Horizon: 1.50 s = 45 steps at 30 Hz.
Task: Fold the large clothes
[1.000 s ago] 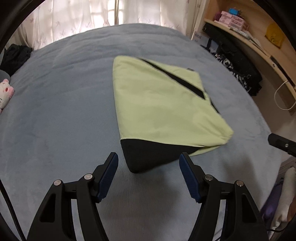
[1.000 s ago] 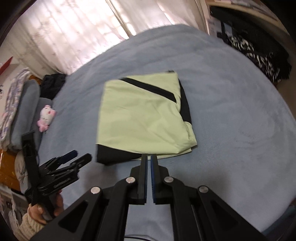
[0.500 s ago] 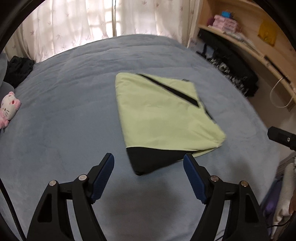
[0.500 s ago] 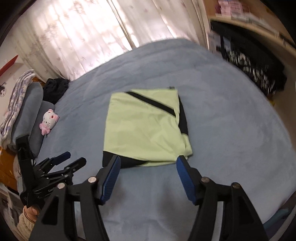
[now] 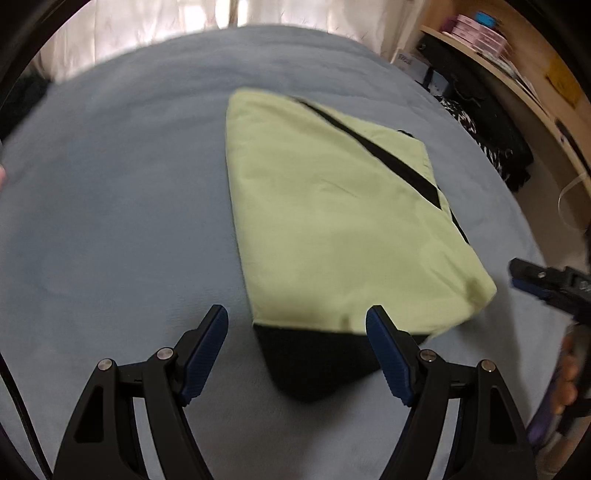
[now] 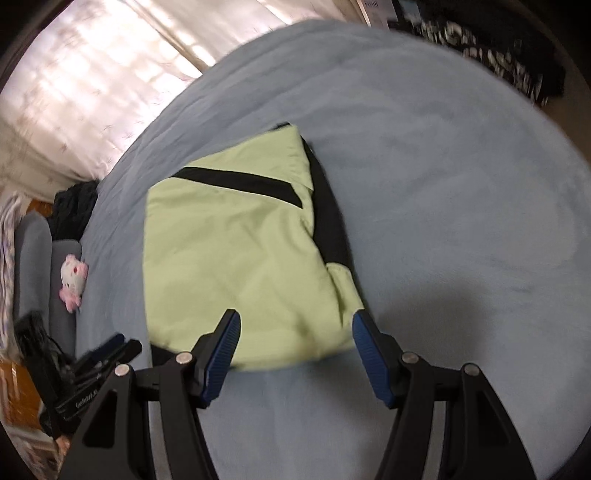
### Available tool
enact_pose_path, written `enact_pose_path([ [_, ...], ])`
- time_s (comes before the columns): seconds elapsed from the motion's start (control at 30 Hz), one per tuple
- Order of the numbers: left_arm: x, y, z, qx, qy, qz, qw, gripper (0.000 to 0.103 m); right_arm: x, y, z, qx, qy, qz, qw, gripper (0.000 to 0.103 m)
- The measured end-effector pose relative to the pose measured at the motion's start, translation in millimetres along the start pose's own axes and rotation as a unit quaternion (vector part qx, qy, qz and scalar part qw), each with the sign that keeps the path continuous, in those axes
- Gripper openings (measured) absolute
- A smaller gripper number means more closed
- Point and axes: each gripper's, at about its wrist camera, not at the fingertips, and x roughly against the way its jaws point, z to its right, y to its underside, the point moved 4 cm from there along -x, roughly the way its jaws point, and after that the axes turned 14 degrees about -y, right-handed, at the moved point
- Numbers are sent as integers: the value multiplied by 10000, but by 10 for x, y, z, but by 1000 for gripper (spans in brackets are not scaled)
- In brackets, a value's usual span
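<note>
A light green garment with black panels (image 5: 332, 221) lies folded into a rough rectangle on the blue-grey bed (image 5: 110, 221). It also shows in the right wrist view (image 6: 236, 251). My left gripper (image 5: 297, 332) is open and empty, its fingers either side of the garment's near black corner. My right gripper (image 6: 295, 338) is open and empty, over the garment's near green edge. The right gripper shows at the right in the left wrist view (image 5: 546, 284). The left gripper shows at the lower left in the right wrist view (image 6: 99, 358).
White curtains (image 6: 92, 92) hang behind the bed. A pink and white plush toy (image 6: 74, 280) and dark clothes (image 6: 74, 206) lie at the bed's left side. A wooden shelf with boxes (image 5: 491, 33) and dark patterned clothes (image 5: 491, 147) stand to the right.
The right gripper has opened from shut. Both grippers drew back, then moved closer to the garment's near edge. The garment lies where it was.
</note>
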Motion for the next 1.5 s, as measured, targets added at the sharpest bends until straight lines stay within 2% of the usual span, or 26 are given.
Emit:
enact_pose_path([
  [0.13, -282, -167, -57, 265, 316, -65, 9991, 76, -336, -255, 236, -193, -99, -99, 9997, 63],
  [0.27, -587, -312, -70, 494, 629, -230, 9965, 76, -678, -463, 475, -544, -458, -341, 9969, 63],
  [0.37, -797, -377, -17, 483, 790, -370, 9950, 77, -866, -552, 588, -589, -685, -500, 9947, 64],
  [0.5, -957, -474, 54, 482, 968, -406, 9933, 86, -1014, -648, 569, -348, -1481, -726, 9857, 65],
  [0.6, -1097, -543, 72, 621, 1168, -490, 9900, 91, -1219, -699, 507, -289, -2098, -1030, 9719, 65],
  [0.7, -1195, -614, 120, 678, 1248, -513, 9885, 95, -1395, -761, 390, -89, -2173, -1179, 9689, 65],
  [0.83, -1289, -698, 222, 596, 1185, -528, 9898, 98, -1531, -819, 230, 212, -1995, -1221, 9720, 62],
  [0.9, -1304, -717, 232, 629, 1165, -555, 9896, 98, -1533, -825, 218, 243, -1785, -1113, 9773, 42],
  [0.93, -1298, -720, 241, 649, 1119, -554, 9901, 97, -1529, -829, 221, 173, -1764, -1055, 9785, 40],
  [0.97, -1286, -723, 241, 655, 1059, -540, 9907, 95, -1512, -840, 214, 105, -1773, -954, 9795, 29],
  [1.0, -1252, -729, 258, 619, 980, -469, 9921, 88, -1485, -819, 210, 74, -1775, -893, 9800, 20],
  [1.07, -1159, -749, 287, 563, 815, -287, 9947, 76, -1429, -768, 90, 188, -1560, -747, 9848, 13],
  [1.13, -1007, -768, 278, 553, 703, -41, 9960, 46, -1362, -728, -78, 444, -1234, -616, 9895, 11],
  [1.2, -883, -804, 237, 545, 744, 57, 9957, 33, -1247, -688, -304, 740, -1141, -447, 9897, 10],
  [1.27, -752, -816, 176, 600, 825, 148, 9947, 28, -1138, -639, -550, 990, -1108, -336, 9883, 10],
  [1.37, -471, -794, 56, 521, 684, 426, 9954, 26, -1015, -540, -937, 1423, -879, -219, 9857, 10],
  [1.5, -80, -706, -382, 525, 601, 702, 9943, 26, -937, -416, -1423, 1655, -1090, -176, 9800, 10],
])
